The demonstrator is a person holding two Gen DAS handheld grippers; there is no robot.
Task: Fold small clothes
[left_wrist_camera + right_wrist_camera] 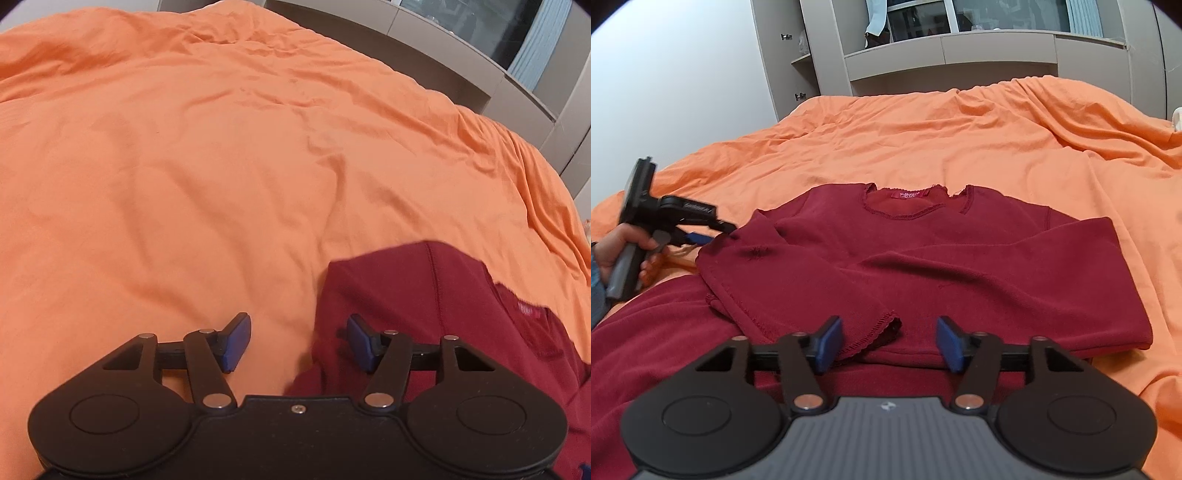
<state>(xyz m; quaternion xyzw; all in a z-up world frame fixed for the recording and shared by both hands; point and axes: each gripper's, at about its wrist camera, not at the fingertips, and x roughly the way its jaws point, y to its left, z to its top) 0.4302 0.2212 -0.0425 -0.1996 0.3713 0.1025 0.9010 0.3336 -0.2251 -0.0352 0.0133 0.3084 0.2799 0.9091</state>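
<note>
Both grippers, left [297, 345] and right [889, 344], gape empty over orange bedding [960, 147] beneath grey cabinets [949, 51].

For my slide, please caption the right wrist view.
Open right gripper above a dark red top with sleeves folded in, on an orange bedspread.

A dark red long-sleeved top [923, 251] lies flat on the orange bed [960, 140], collar far, both sleeves folded across its front.
</note>
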